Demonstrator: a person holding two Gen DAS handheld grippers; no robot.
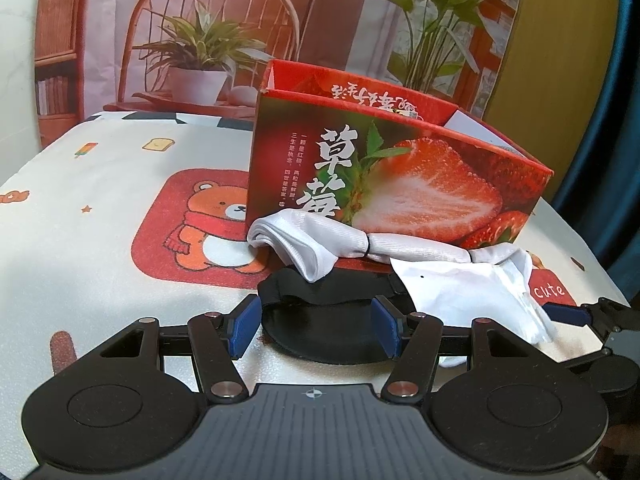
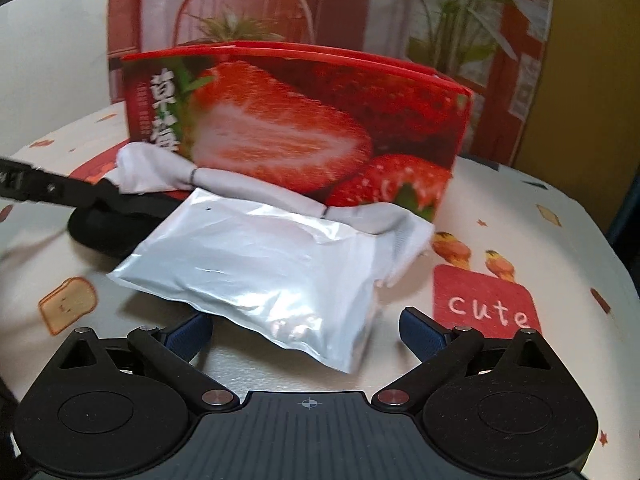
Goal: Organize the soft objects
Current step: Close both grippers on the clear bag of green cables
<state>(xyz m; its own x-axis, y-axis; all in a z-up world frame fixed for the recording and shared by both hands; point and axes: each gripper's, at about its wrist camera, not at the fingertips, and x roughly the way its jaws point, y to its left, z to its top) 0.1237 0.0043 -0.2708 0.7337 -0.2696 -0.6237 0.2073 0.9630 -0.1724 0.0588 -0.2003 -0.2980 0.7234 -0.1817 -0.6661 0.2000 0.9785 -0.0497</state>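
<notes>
The white pouch lies on the desk against a tied white cloth and strawberry box, its corner between the right gripper's wide, untouching fingers, while the left gripper's half-open fingers flank a black pad.

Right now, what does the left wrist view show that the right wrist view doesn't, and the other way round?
Only the left wrist view shows the bear picture on the tablecloth and the open top of the strawberry box, with the left gripper straddling the black pad. Only the right wrist view shows the whole white pouch and the right gripper open around its near corner. Both show the box, the tied white cloth and the pouch.
</notes>
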